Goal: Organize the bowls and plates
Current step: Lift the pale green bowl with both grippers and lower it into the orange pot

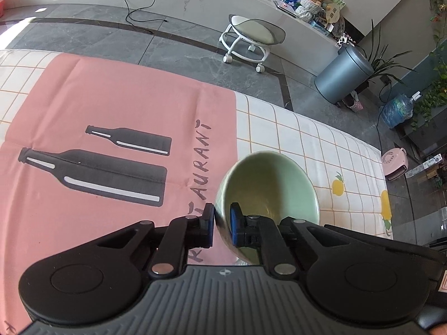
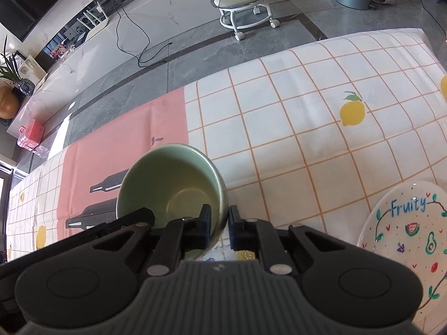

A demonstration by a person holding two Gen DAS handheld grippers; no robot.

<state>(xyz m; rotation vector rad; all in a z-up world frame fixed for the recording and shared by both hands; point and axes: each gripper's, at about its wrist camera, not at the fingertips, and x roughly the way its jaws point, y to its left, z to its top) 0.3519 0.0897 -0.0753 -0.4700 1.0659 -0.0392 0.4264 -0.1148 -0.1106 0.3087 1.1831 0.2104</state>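
A pale green bowl (image 1: 268, 187) is held above the table by both grippers. My left gripper (image 1: 222, 220) is shut on the bowl's left rim, one pad outside and one inside. My right gripper (image 2: 220, 223) is shut on the bowl's (image 2: 167, 184) right rim in the same way. The other gripper's black body shows inside the bowl in each view. A white plate (image 2: 408, 234) painted with fruit and the word "Fruity" lies on the table at the right of the right wrist view.
The table has a white checked cloth with lemons (image 2: 307, 128) and a pink mat with black bottles (image 1: 97, 128). Beyond the far edge are grey floor, a white wheeled stool (image 1: 251, 42), a grey bin (image 1: 343, 75) and a black cable (image 2: 134, 28).
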